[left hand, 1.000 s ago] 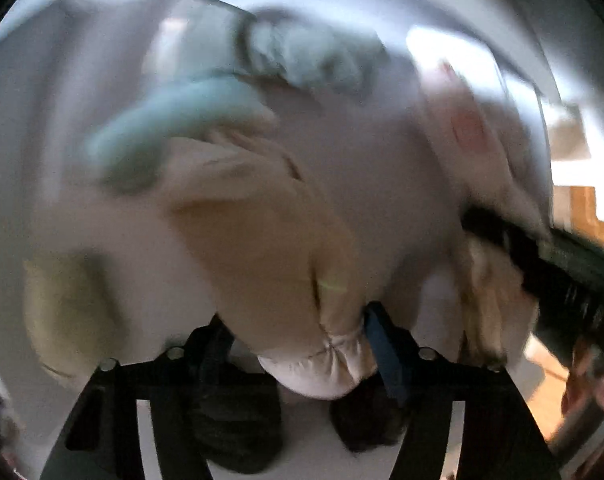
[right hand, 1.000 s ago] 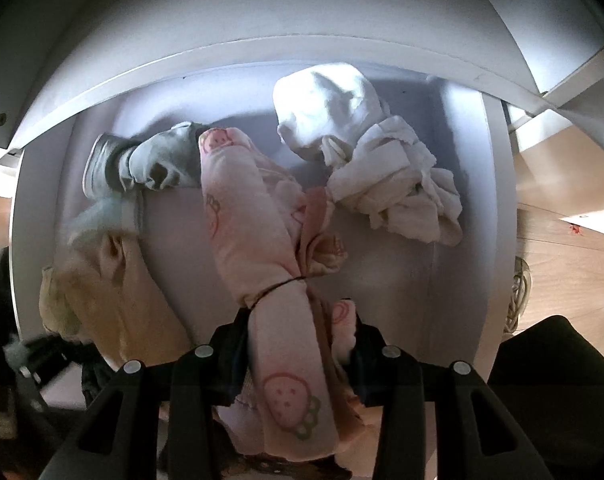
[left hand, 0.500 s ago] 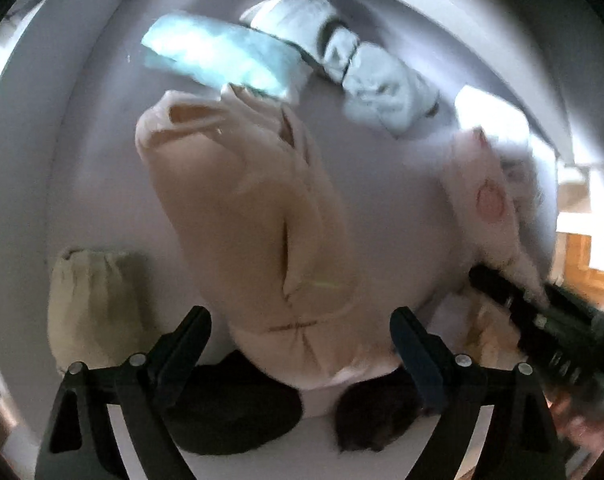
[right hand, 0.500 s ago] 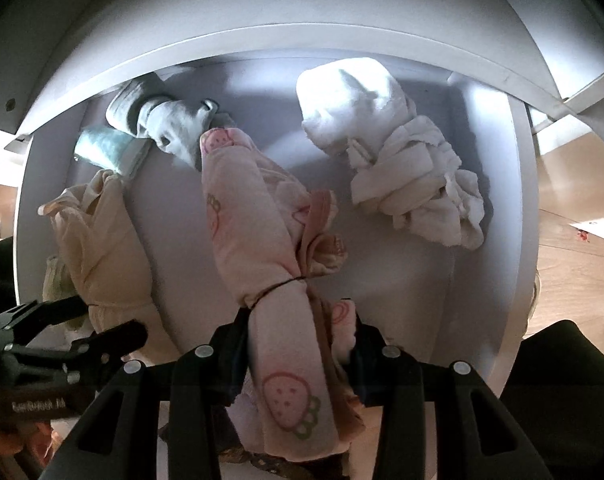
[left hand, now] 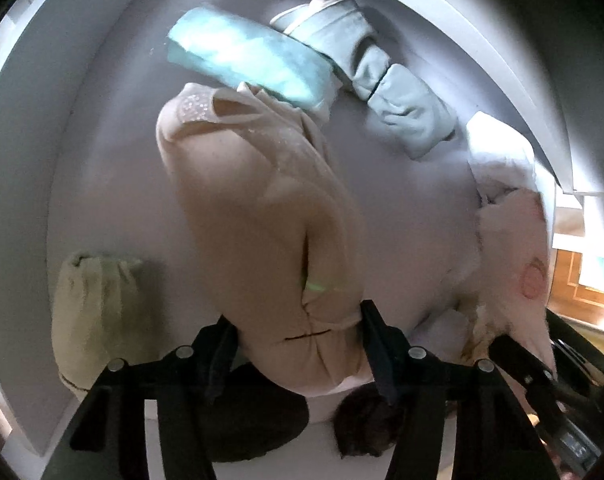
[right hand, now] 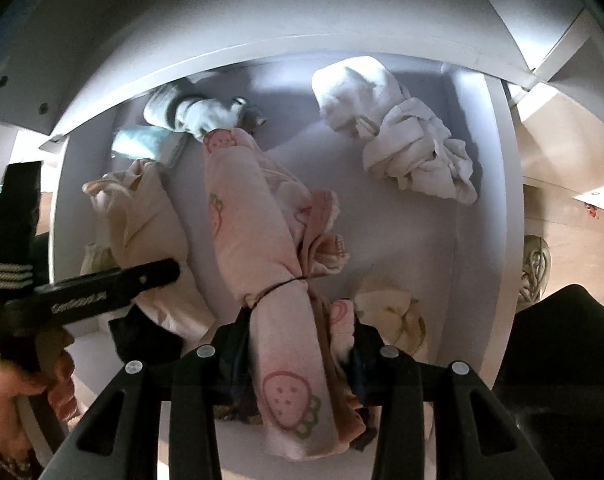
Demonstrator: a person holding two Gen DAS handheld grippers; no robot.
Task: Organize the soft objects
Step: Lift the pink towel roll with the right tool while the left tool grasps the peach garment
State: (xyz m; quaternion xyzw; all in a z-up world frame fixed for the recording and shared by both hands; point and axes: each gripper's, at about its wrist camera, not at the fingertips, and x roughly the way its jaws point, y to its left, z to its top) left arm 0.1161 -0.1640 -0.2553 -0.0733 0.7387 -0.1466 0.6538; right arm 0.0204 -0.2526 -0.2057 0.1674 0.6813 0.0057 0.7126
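Left gripper (left hand: 298, 344) closing on my beige bundle (left hand: 258, 216), right gripper (right hand: 298, 344) clamping strawberry roll (right hand: 258, 240) alongside; their cloths may snag

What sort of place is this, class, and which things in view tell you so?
Probably a home, at a white drawer used for clothes. Rolled garments lie in it: a beige roll, a pink strawberry-print roll and a white bundle. Wooden flooring shows beside it.
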